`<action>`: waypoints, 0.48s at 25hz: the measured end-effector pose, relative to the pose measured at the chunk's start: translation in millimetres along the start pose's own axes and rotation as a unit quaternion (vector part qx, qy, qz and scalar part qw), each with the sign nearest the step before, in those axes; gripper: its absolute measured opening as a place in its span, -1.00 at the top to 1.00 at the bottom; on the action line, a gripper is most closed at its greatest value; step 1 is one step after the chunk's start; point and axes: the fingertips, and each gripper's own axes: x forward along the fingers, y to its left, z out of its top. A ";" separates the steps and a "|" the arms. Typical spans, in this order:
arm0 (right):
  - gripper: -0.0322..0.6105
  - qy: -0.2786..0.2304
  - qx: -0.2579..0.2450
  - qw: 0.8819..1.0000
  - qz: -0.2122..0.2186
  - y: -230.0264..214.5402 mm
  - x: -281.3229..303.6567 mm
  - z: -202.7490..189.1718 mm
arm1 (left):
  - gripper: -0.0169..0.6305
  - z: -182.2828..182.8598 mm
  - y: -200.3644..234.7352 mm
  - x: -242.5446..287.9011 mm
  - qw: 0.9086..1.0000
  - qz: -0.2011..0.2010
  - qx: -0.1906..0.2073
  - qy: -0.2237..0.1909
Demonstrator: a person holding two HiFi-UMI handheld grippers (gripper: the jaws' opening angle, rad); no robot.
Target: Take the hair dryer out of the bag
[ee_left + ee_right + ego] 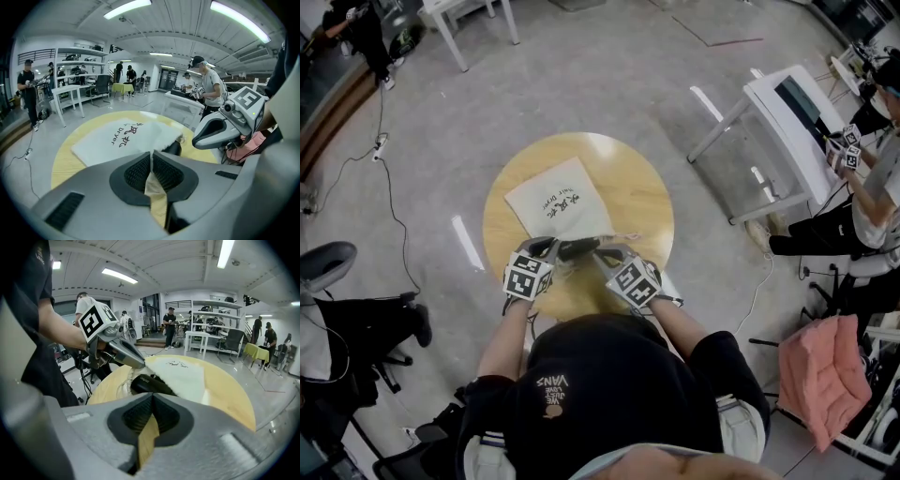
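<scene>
Bag (117, 140) edge between left gripper (151, 158) jaws

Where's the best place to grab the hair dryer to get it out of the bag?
Probably grip the black end of the hair dryer that sticks out of the bag, the only bare part; the rest lies under cloth. Come with the right gripper, now shut, from the near edge of the table, jaws opened across that end. The left gripper pinches the bag's rim.
</scene>
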 end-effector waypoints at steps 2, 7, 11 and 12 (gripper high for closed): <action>0.90 0.005 -0.011 1.000 0.005 0.2 3.4 2.4 | 0.85 0.7 2.6 0.1 1.000 -0.001 -0.010 0.000; 0.90 0.021 -0.044 0.999 0.015 2.2 10.6 4.5 | 0.85 2.2 4.9 -0.3 1.000 -0.003 -0.026 -0.003; 0.90 0.025 -0.053 0.998 0.017 0.0 14.4 6.0 | 0.85 3.5 6.5 1.2 0.999 -0.006 -0.031 -0.002; 0.80 0.027 -0.055 0.998 0.017 -1.1 15.2 6.2 | 0.85 4.0 6.9 1.6 0.999 -0.006 -0.031 -0.001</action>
